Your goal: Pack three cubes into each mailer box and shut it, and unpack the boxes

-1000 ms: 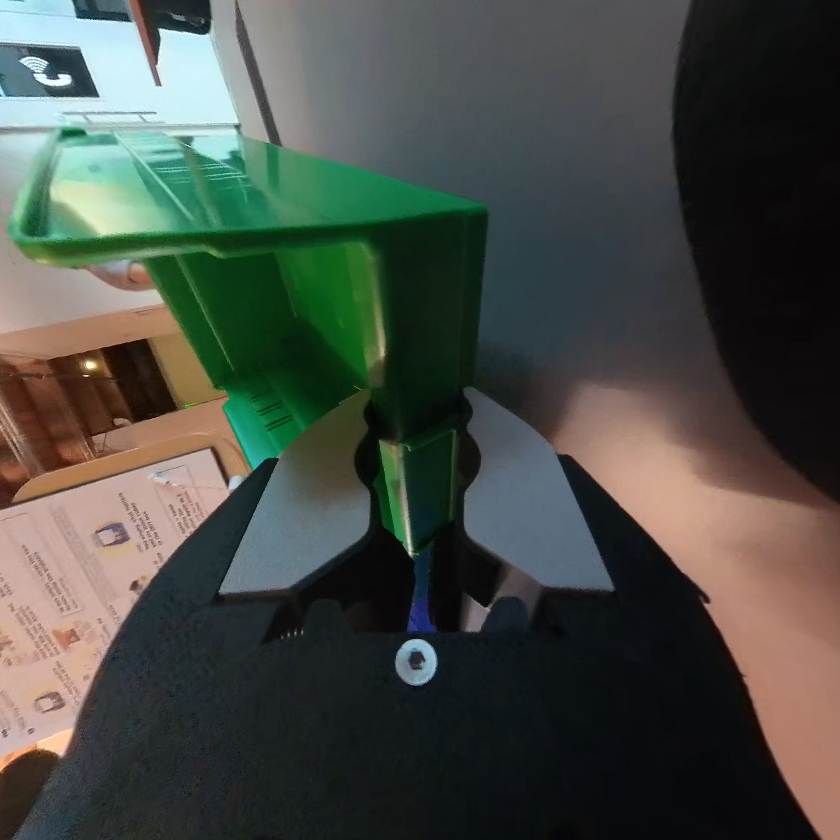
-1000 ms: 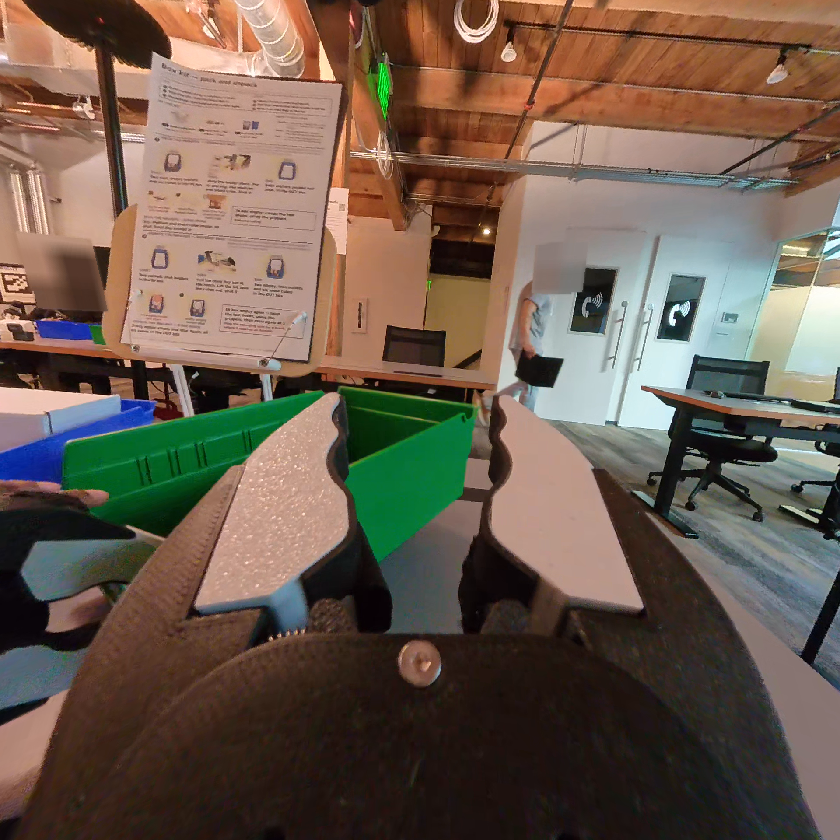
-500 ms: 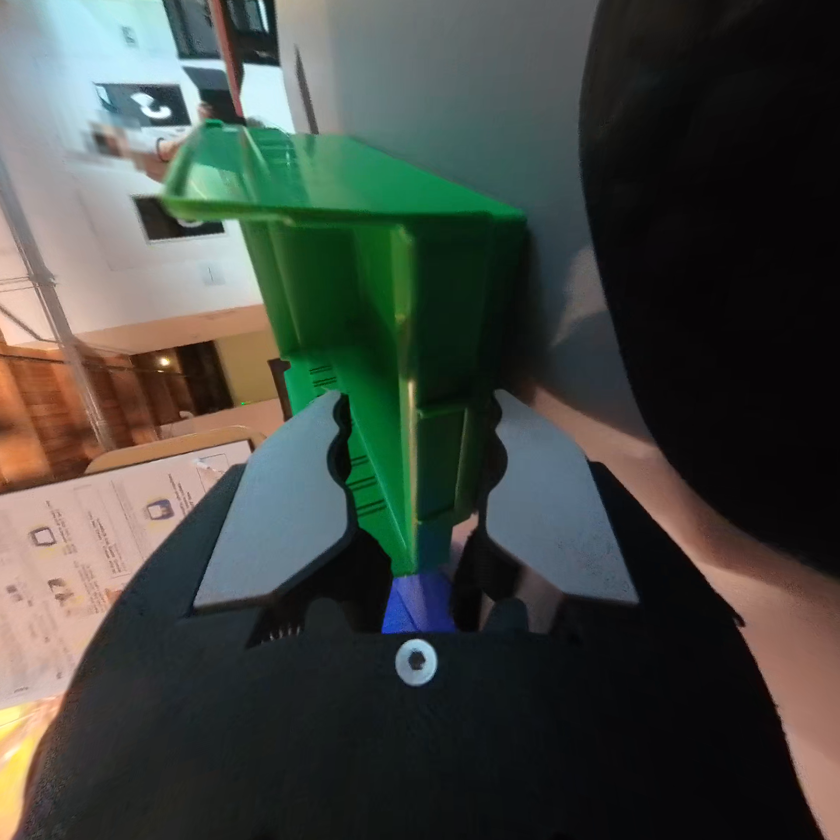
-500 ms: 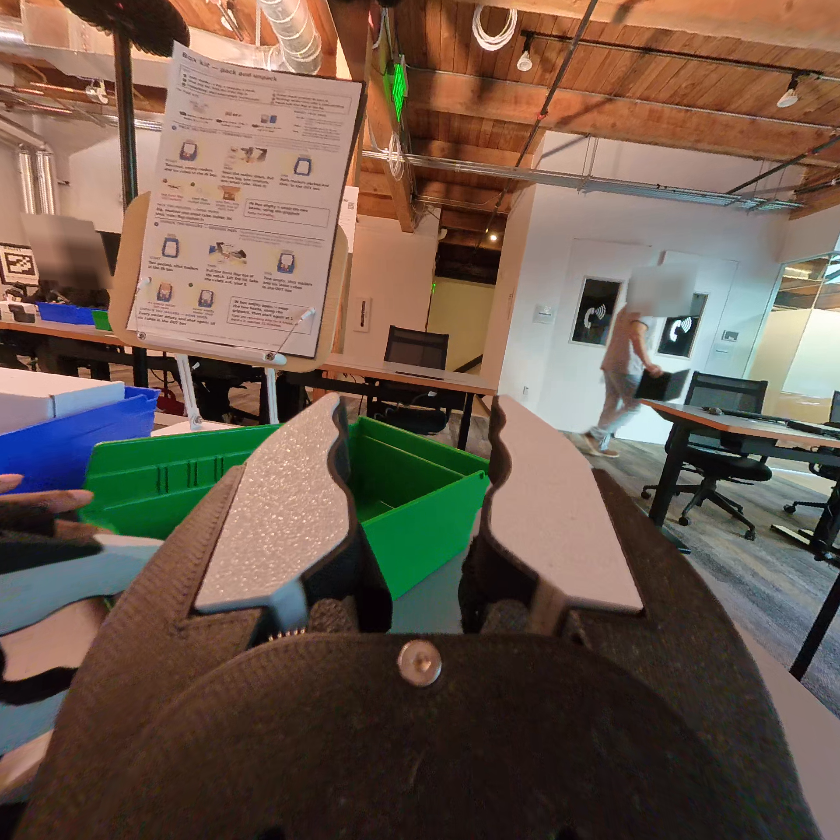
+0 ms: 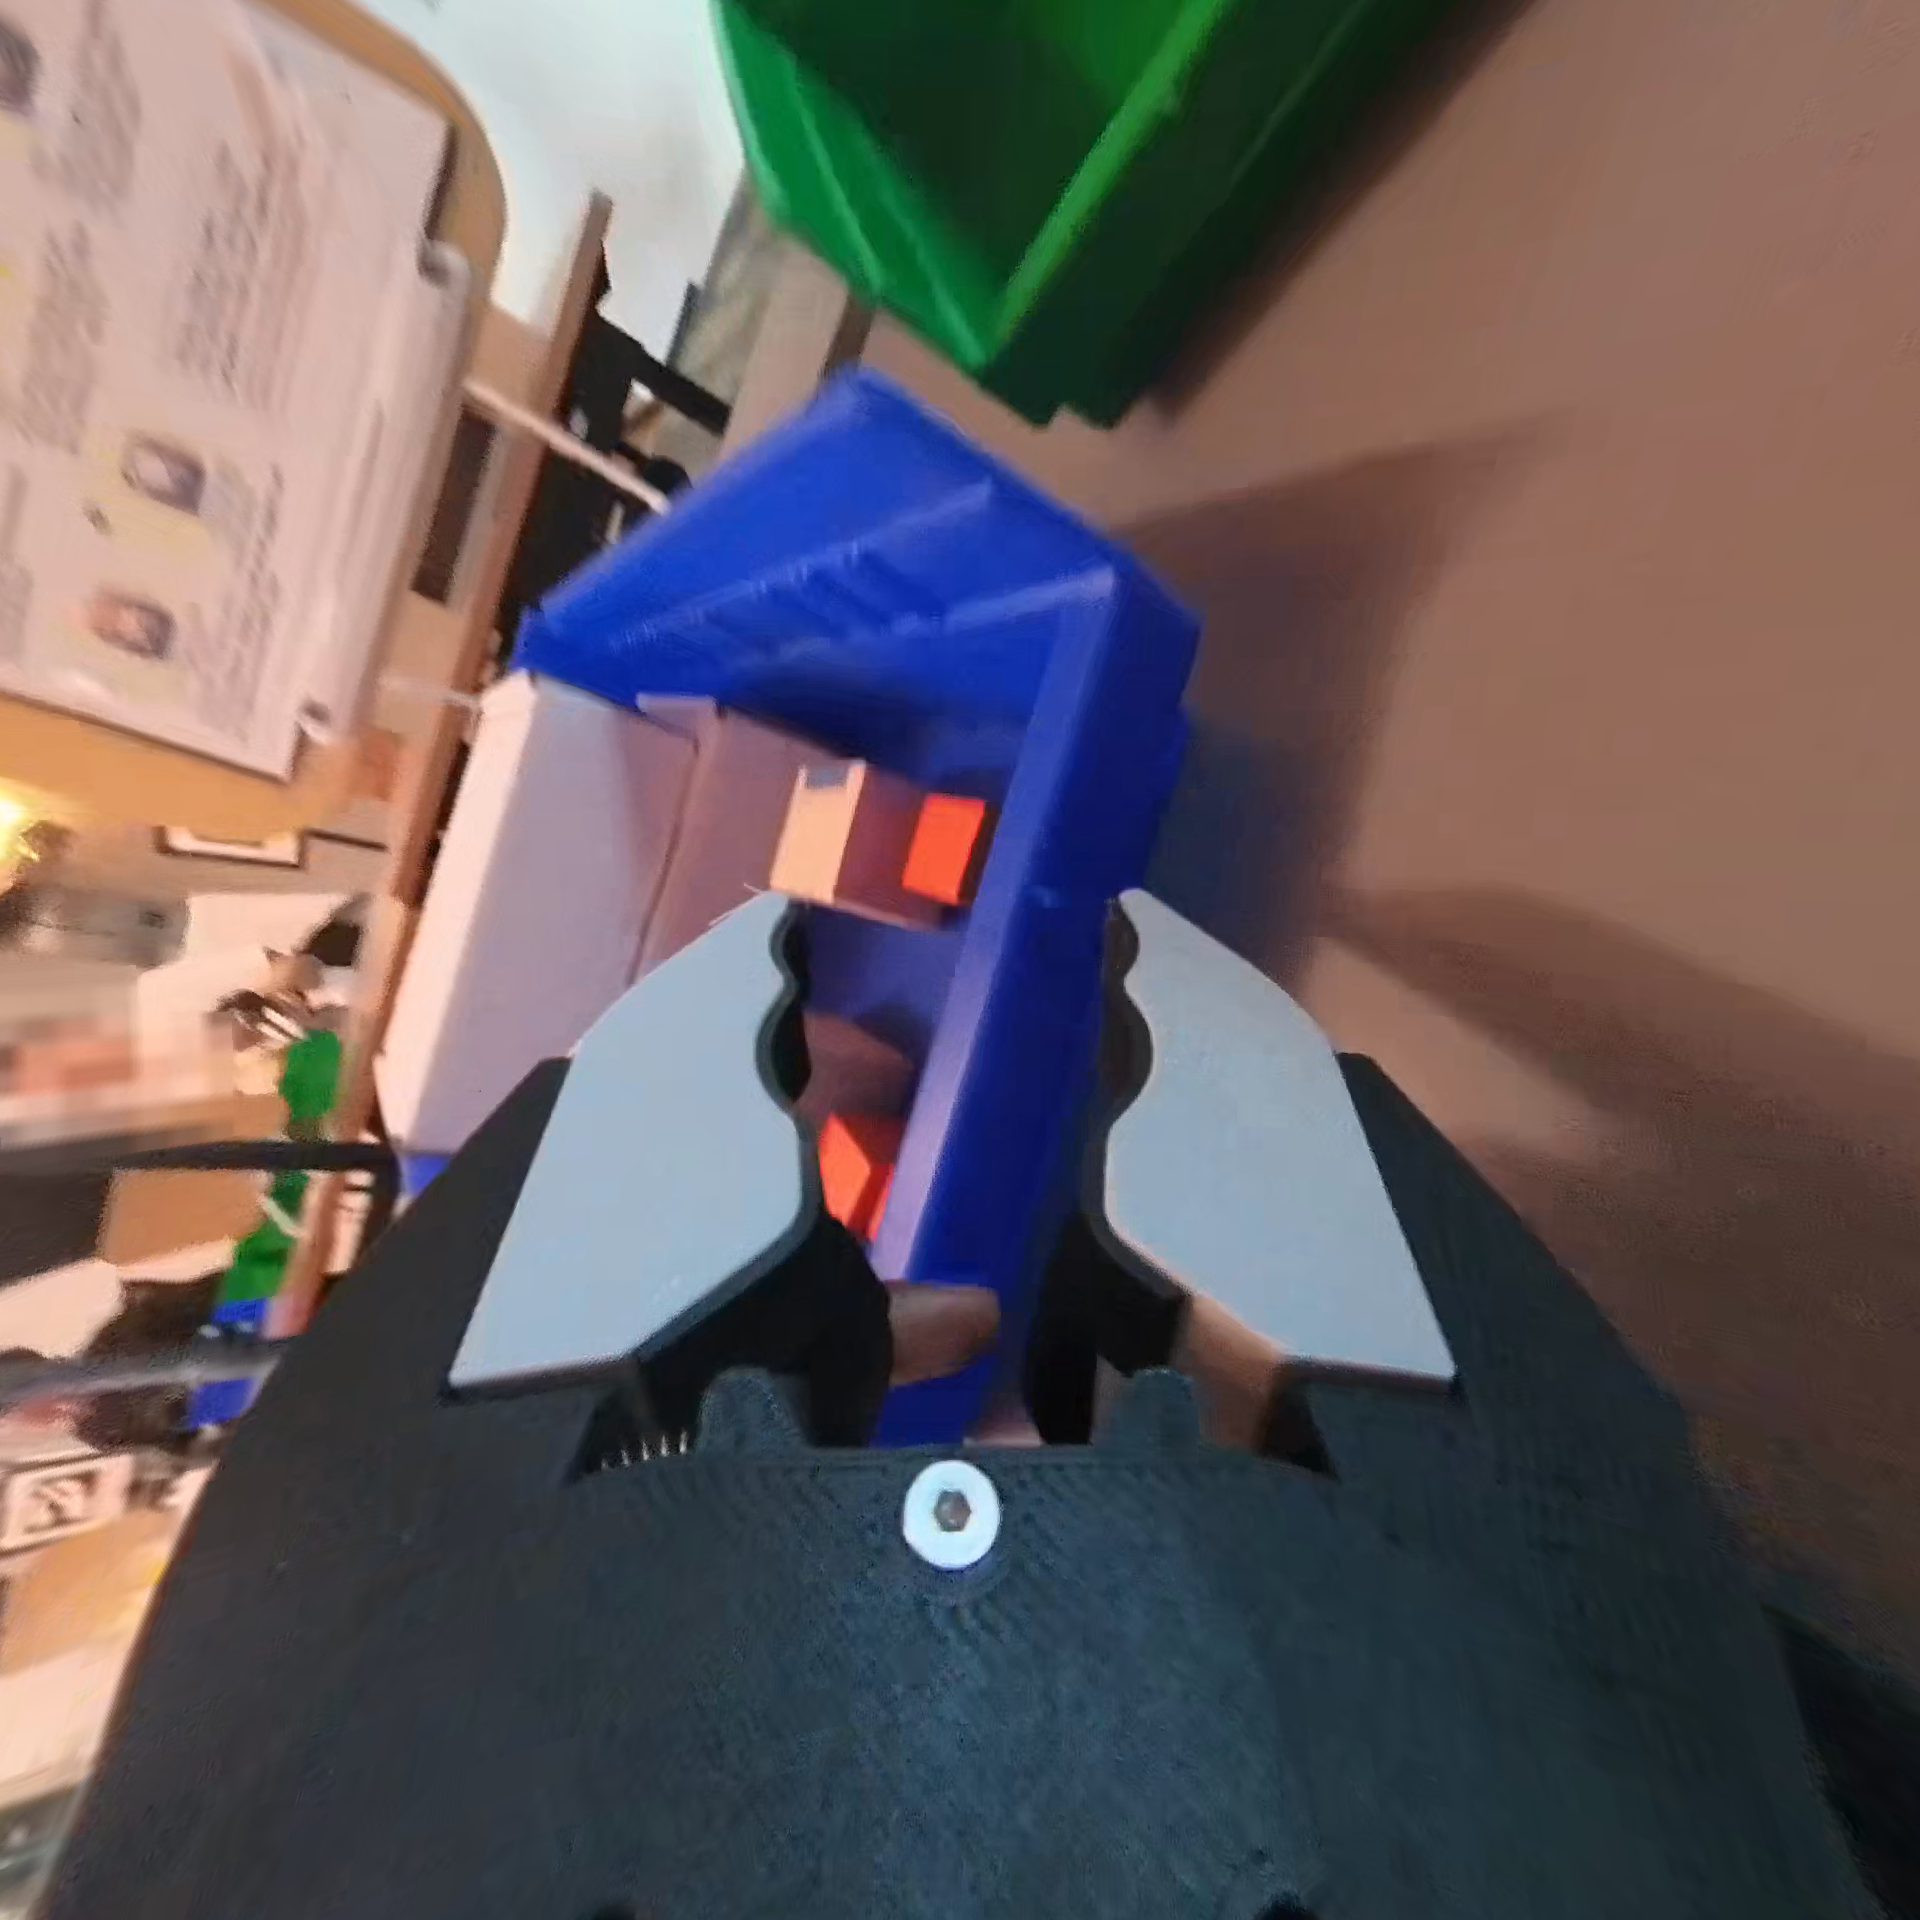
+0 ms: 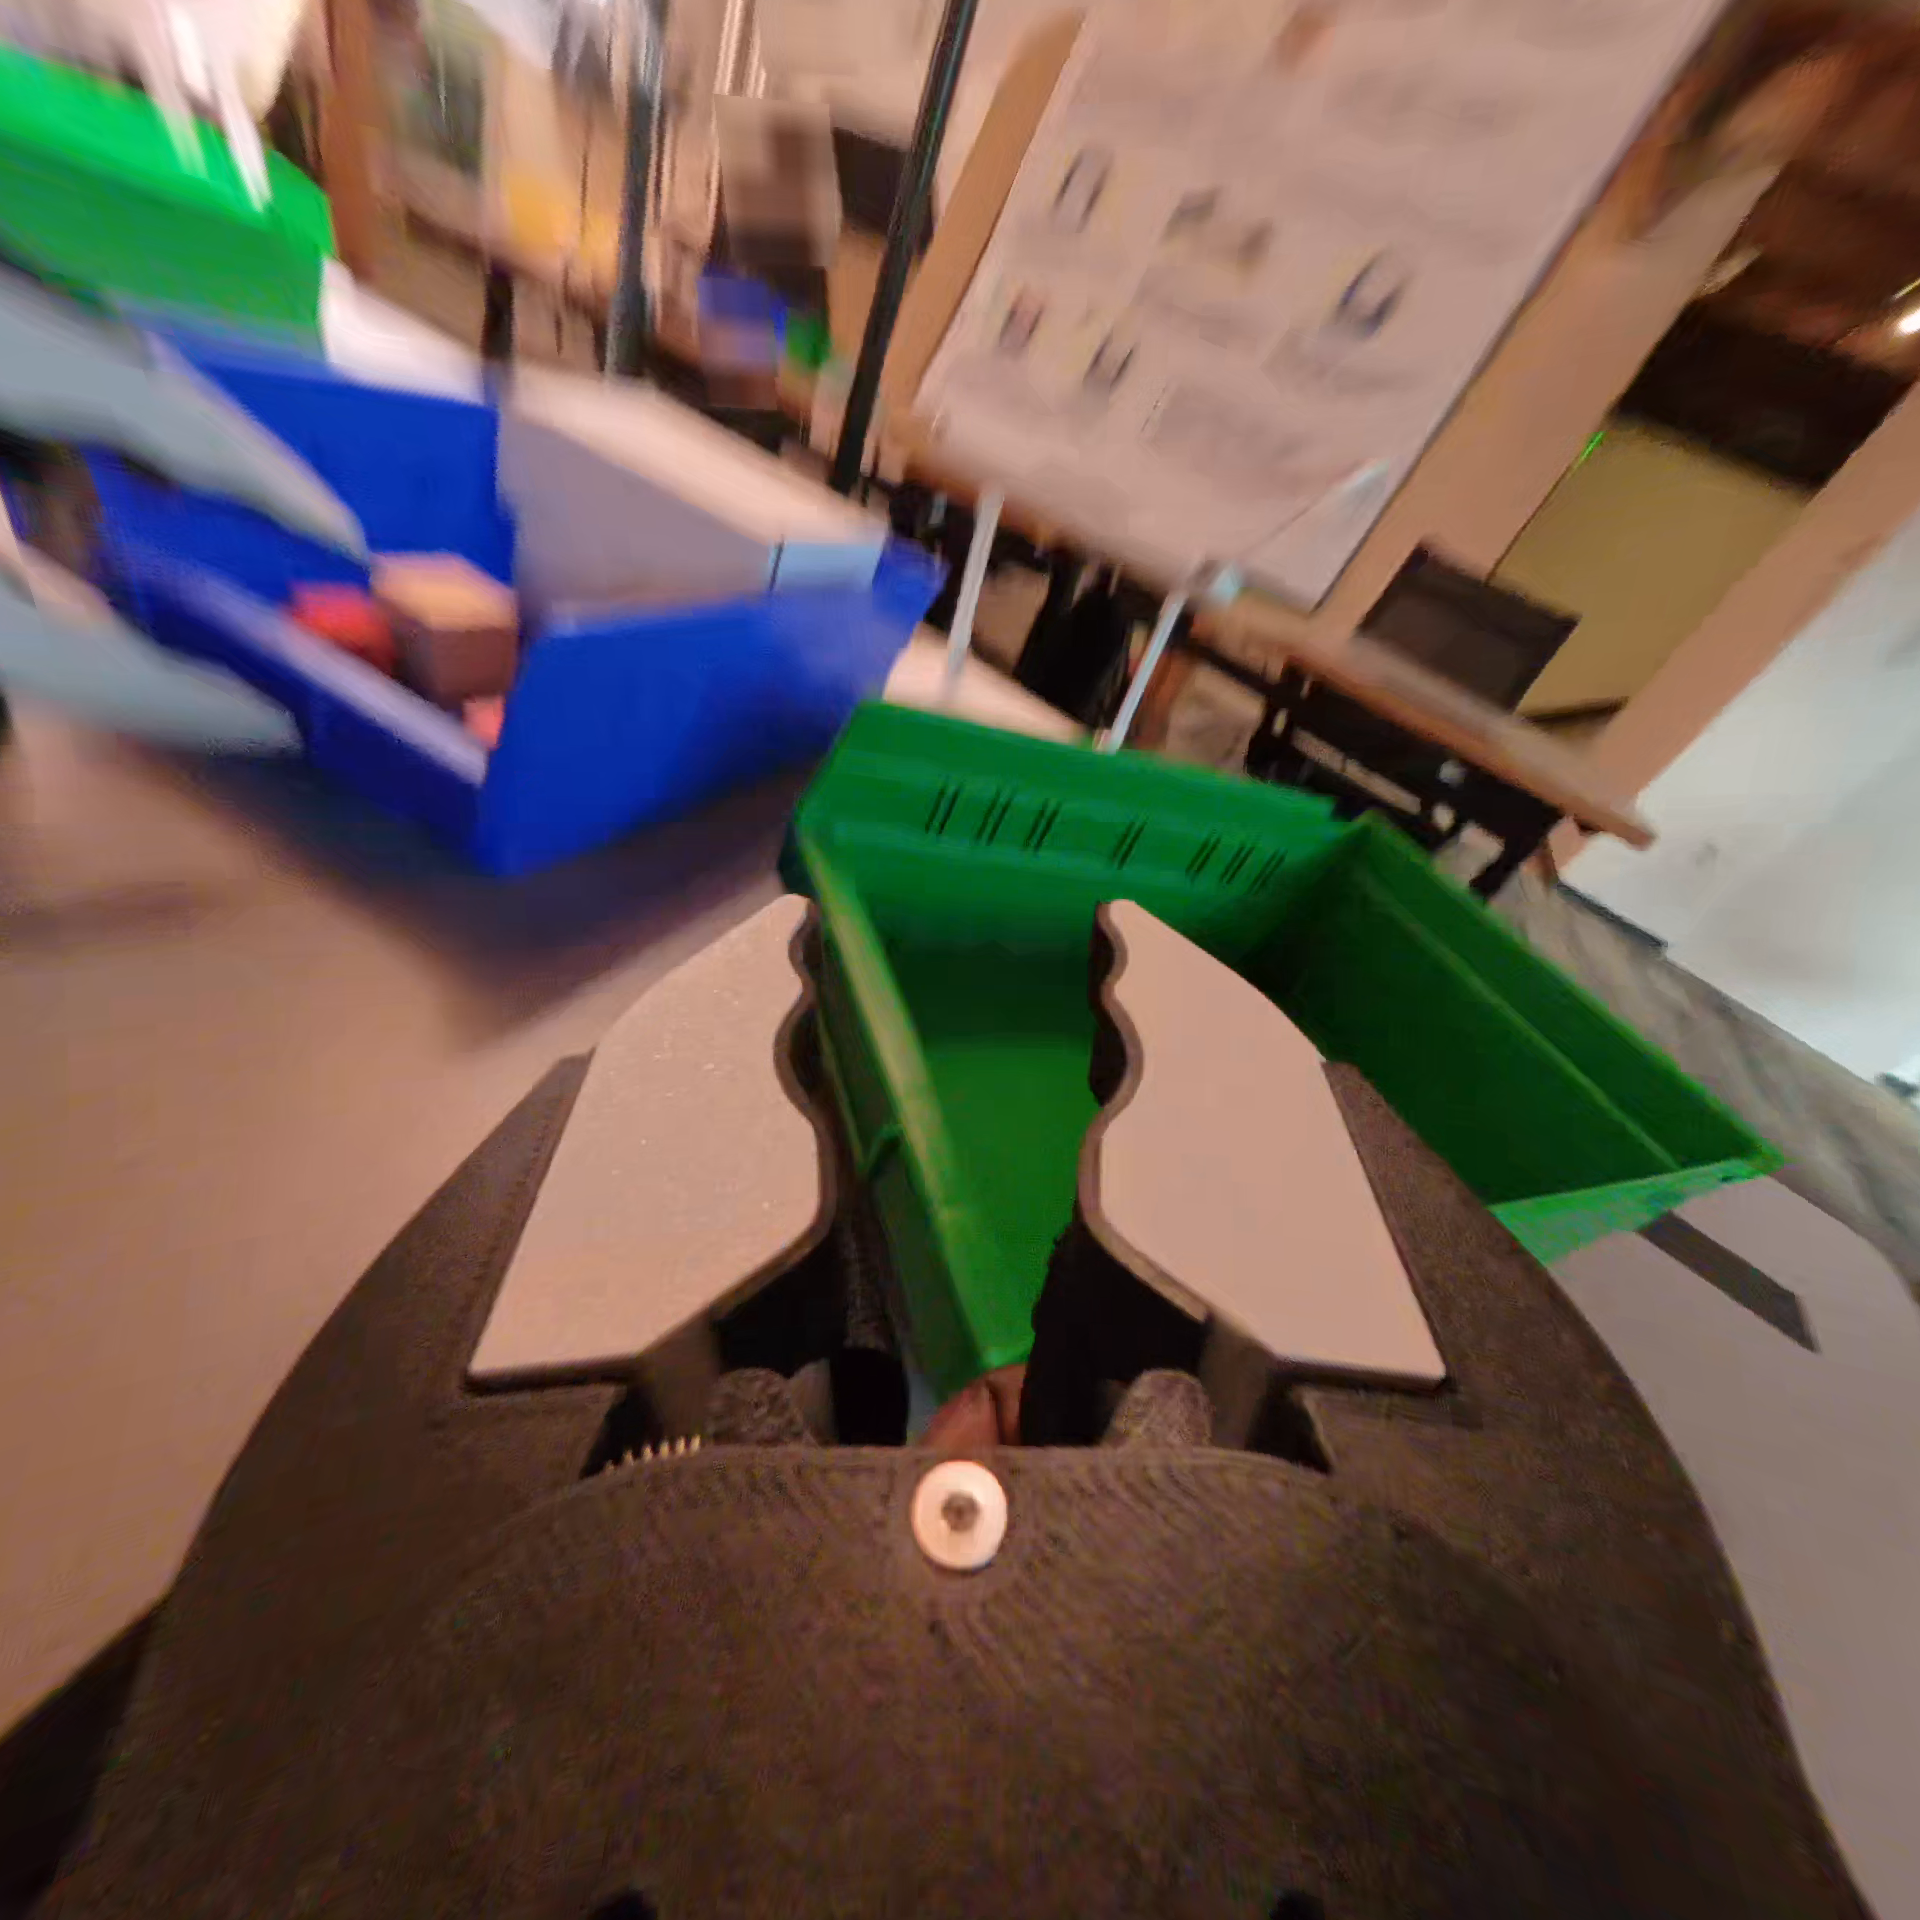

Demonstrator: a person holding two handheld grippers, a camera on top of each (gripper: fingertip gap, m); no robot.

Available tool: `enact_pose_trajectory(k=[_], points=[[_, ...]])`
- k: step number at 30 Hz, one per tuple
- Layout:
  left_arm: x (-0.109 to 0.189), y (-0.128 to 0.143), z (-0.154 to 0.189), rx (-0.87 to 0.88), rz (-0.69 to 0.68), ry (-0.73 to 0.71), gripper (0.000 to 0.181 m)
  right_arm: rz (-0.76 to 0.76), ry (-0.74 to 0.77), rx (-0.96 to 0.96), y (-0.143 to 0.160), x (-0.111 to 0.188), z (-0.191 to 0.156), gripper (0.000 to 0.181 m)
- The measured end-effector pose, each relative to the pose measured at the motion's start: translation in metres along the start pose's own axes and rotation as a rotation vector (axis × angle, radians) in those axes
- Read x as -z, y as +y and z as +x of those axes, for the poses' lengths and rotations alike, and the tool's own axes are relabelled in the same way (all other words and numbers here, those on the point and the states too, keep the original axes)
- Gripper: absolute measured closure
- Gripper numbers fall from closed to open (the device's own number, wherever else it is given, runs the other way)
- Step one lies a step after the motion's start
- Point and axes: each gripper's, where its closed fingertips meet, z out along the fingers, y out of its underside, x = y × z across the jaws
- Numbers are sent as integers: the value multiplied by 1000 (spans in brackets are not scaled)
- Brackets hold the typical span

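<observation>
In the left wrist view the left gripper has its jaws spread about halfway, one finger on each side of the near wall of the blue bin; the right finger does not clearly touch that wall, and contact on the left side cannot be judged through the blur, so a firm hold is not evident. Inside the bin, toward 12 o'clock from the fingertips, lies a white mailer box with its flap raised, and beside it an orange cube next to a tan cube; another orange cube shows lower down between the fingers. The green bin sits at 1 o'clock, apart from the blue one, on the tan table. An instruction sheet on a board fills the 10 o'clock corner. In the right wrist view the right gripper is likewise about half open, its fingers astride the near left wall of the green bin; the wall lies close to the left finger, with clear space to the right one, so it is not clamped. The blue bin stands at 10 o'clock, well blurred, holding cubes and the box, with the left gripper's fingers at its far left end
</observation>
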Motion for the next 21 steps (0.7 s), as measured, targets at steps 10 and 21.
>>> enact_pose_trajectory(k=[10,21], points=[[-11,51,8,-34,-153,86,142,-616,-16,528,88,-46,-26,126],[-5,77,-2,-31,-206,100,143,-702,51,635,103,-33,9,148]])
